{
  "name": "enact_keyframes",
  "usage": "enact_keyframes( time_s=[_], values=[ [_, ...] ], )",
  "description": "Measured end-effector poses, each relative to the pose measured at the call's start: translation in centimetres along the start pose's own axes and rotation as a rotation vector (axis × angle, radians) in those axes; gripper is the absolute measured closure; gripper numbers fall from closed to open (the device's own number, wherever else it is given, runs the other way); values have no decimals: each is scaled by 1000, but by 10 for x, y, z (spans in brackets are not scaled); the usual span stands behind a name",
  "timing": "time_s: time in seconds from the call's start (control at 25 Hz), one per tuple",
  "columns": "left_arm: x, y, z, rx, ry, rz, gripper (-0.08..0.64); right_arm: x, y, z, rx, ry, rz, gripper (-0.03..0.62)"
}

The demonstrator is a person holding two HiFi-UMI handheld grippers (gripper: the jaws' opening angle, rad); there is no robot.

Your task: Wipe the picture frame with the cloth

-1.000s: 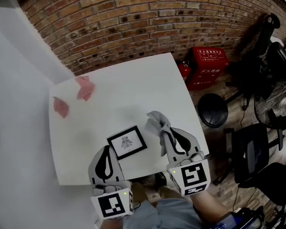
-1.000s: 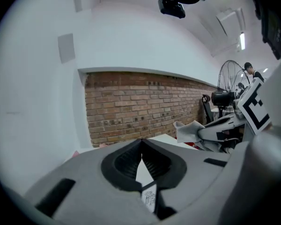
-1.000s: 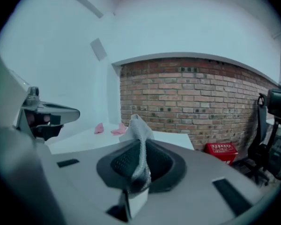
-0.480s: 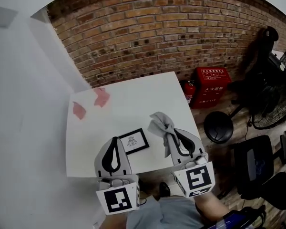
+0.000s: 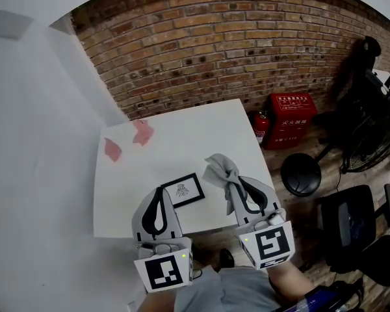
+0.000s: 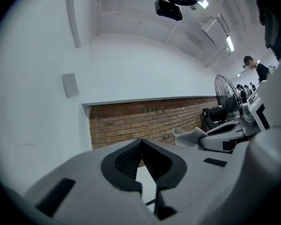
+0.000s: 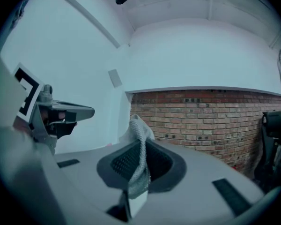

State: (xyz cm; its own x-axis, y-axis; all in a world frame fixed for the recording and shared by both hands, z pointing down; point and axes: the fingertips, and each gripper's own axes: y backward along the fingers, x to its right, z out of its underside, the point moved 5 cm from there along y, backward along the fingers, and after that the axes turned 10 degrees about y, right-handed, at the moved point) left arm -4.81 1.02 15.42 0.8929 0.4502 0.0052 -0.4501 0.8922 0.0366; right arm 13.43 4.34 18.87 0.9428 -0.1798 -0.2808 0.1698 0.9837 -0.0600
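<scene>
Brick-backed white surface [image 5: 182, 145]: right tool [image 5: 230, 186] pinches nubbly grey cloth [image 5: 220, 169]; left tool [image 5: 160, 191], seemingly closed empty, beside black-rimmed picture frame [image 5: 184, 190].

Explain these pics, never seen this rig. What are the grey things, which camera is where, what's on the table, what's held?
There is no robot arm here. A person holds two handheld two-jaw grippers, and each one carries a marker cube and its own camera. The head view looks steeply down from the person's head. Each gripper view looks along that gripper's own jaws.

On the white table lie a black picture frame and, near the far left corner, two pink scraps.

The right gripper is shut on a grey cloth, which sticks up past its jaws to the right of the frame and is not on it. The left gripper is shut with nothing between its jaws, its tip just beside the frame.
</scene>
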Motion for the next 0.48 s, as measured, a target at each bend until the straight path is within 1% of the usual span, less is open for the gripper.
enact_keyframes(
  time_s=[0.32,0.48],
  values=[
    [1,1,1,-12,6,-7,551,-7,1,2,-18,-36,-28,558],
    [0,1,1,-3,-18,-6,551,-6,1,4,-18,-38,-30,558]
  ],
)
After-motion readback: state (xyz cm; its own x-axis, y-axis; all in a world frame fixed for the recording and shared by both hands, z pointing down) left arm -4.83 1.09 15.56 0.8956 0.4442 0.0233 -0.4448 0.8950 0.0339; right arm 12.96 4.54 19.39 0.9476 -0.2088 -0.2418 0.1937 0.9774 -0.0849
